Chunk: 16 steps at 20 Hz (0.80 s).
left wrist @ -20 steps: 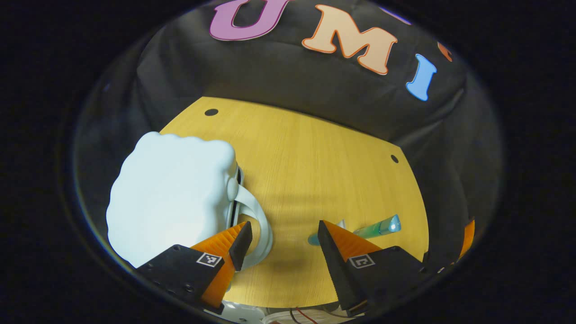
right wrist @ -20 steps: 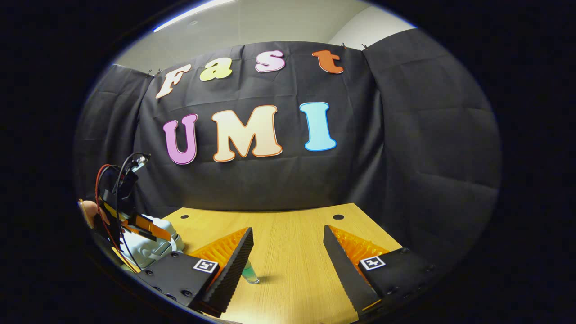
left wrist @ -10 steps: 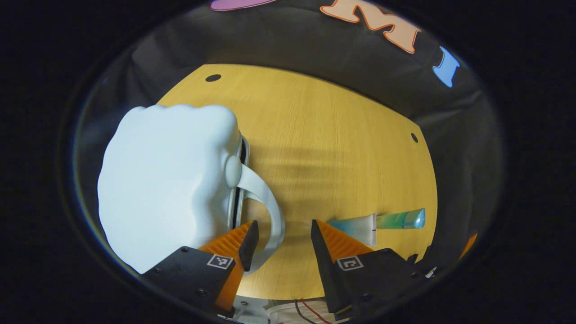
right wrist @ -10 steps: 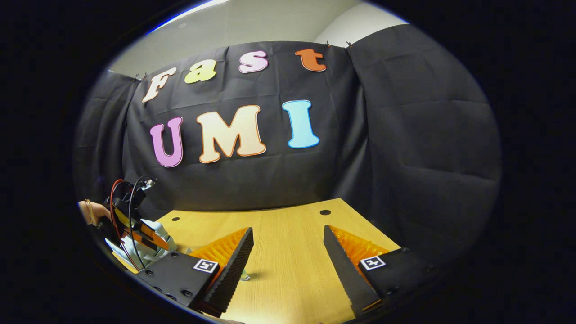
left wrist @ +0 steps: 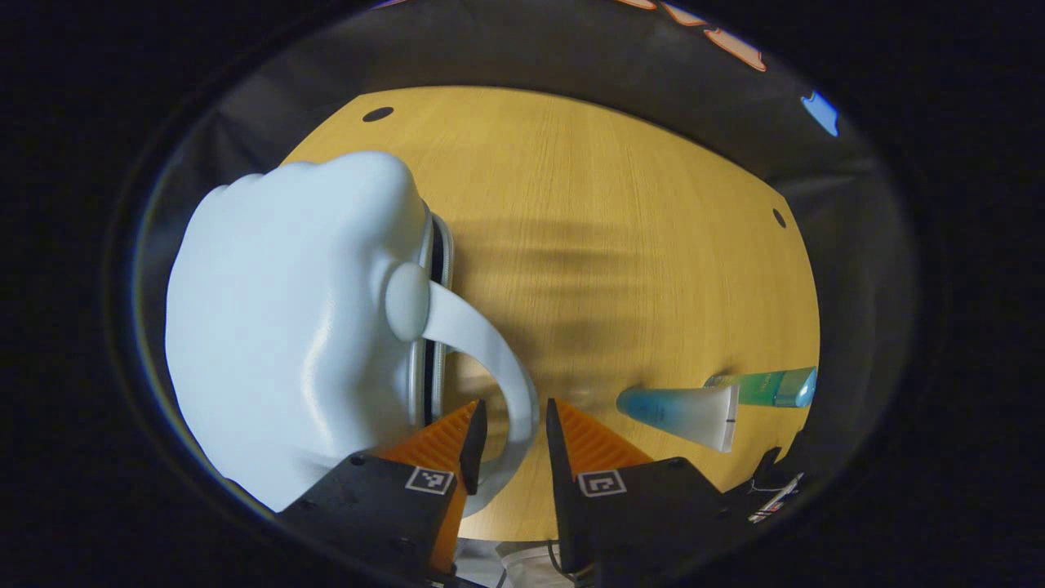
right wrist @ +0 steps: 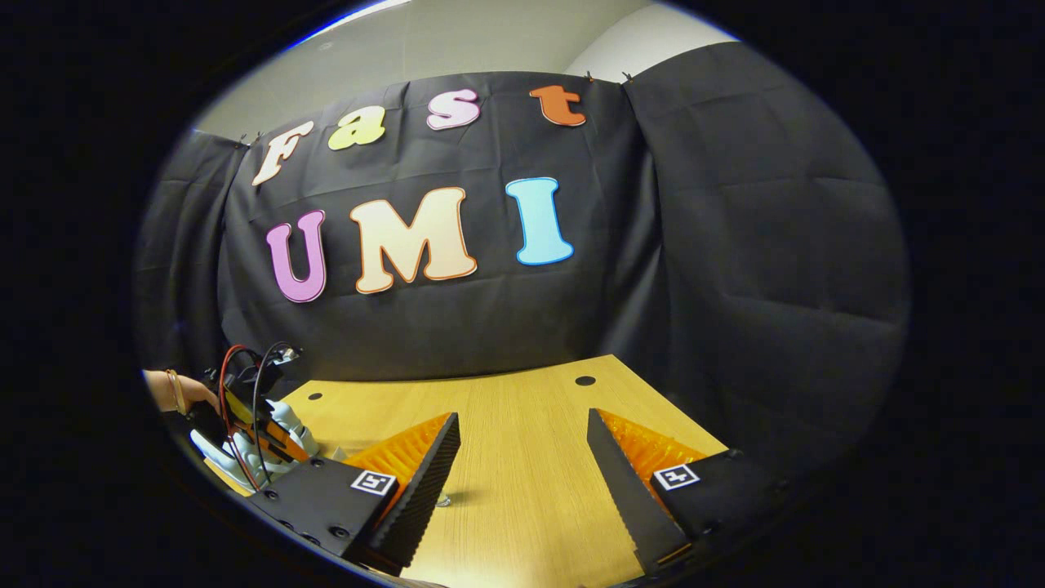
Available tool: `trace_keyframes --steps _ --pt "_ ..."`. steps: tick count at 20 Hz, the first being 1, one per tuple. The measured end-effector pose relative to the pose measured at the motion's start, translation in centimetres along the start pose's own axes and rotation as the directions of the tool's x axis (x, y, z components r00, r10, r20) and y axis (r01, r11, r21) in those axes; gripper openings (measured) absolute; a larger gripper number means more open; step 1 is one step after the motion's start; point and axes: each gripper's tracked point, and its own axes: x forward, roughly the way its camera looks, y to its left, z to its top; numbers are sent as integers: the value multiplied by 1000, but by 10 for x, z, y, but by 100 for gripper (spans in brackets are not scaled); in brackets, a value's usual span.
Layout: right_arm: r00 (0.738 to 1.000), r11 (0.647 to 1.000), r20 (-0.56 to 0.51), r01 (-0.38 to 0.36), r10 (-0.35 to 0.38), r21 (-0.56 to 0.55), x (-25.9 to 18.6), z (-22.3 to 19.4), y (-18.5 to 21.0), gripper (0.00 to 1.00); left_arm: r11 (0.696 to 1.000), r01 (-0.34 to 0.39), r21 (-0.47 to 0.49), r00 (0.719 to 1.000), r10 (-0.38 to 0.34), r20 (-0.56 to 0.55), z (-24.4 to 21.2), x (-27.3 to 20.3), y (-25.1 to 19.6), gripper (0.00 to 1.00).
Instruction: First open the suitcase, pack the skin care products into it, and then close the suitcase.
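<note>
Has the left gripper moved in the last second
Yes. The left gripper has moved in around the suitcase handle, its fingers narrowing on the loop. They stand just off it.

My right tongs (right wrist: pixel 522 457), jaws wide apart, hover over the bare wooden table (right wrist: pixel 522 523). Far left: my other hand (right wrist: pixel 175 392) holds the left tongs (right wrist: pixel 261 416) at the pale suitcase (right wrist: pixel 237 461).
</note>
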Motion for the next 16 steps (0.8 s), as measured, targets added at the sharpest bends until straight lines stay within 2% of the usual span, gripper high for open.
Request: trace_keyframes --steps 3,4,6,16 --pt "1000 1000 -8 3 -3 1 0 -3 -2 98 1000 11 27 999 -10 -42 -9 8 -3 31" --pt "1000 1000 -13 4 -4 2 0 -4 -2 98 998 -16 55 999 19 -42 -9 11 3 21" --pt "1000 1000 -21 5 -5 4 -1 -7 -3 98 997 -23 77 999 27 -47 -10 12 2 11" --pt "999 1000 -47 -13 13 -4 2 -16 3 98 993 -34 112 999 35 -13 -1 -6 -8 1"
